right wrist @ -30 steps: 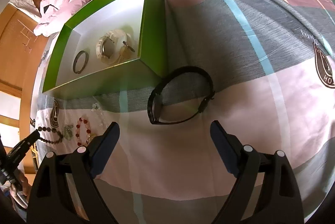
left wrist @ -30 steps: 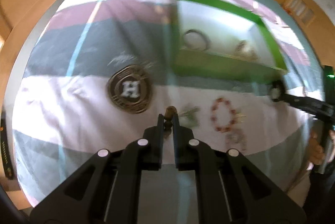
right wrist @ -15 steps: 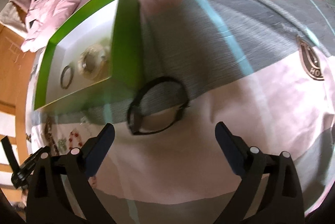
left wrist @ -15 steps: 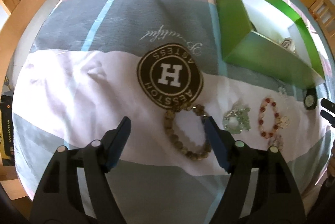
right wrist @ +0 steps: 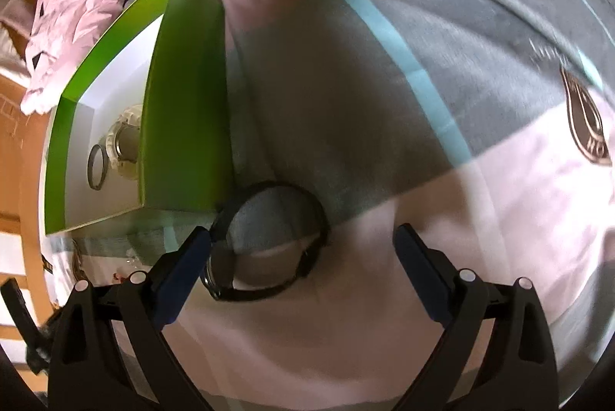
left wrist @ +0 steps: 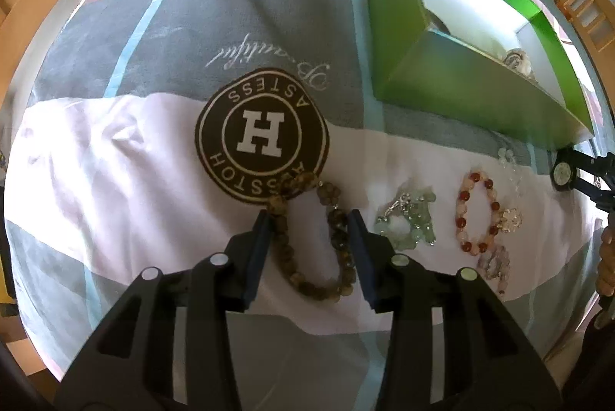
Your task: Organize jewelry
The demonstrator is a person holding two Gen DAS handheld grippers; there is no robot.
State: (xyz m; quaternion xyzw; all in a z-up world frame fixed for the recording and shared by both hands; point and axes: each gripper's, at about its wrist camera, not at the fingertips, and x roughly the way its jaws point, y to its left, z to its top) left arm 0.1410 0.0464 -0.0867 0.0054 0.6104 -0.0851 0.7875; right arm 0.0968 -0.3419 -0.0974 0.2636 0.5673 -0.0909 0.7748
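Below, the scene by parts.
Left gripper [left wrist: 310, 219]: jaws partly spread, holding nothing, its two fingers straddling the brown bead bracelet [left wrist: 312, 238], which lies flat on the bed [left wrist: 96, 180].
Brown bead bracelet: its upper end overlaps the lower edge of a round brown "H" emblem [left wrist: 261, 134] printed on the bedcover.
Other jewelry: to the right lie a pale green bracelet [left wrist: 409, 221], then a red and pink bead bracelet [left wrist: 478, 211], both flat on the bed.
Green box [left wrist: 461, 92]: open, beyond the bracelets; what lies inside is mostly hidden.
Right gripper [right wrist: 303, 238]: jaws wide apart, holding nothing, hovering low over a black watch [right wrist: 269, 242].
Black watch: on the bed, at the near corner of the green box [right wrist: 184, 103].
Box contents: a dark ring bangle [right wrist: 96, 167] beside a pale, clear bangle [right wrist: 123, 146].
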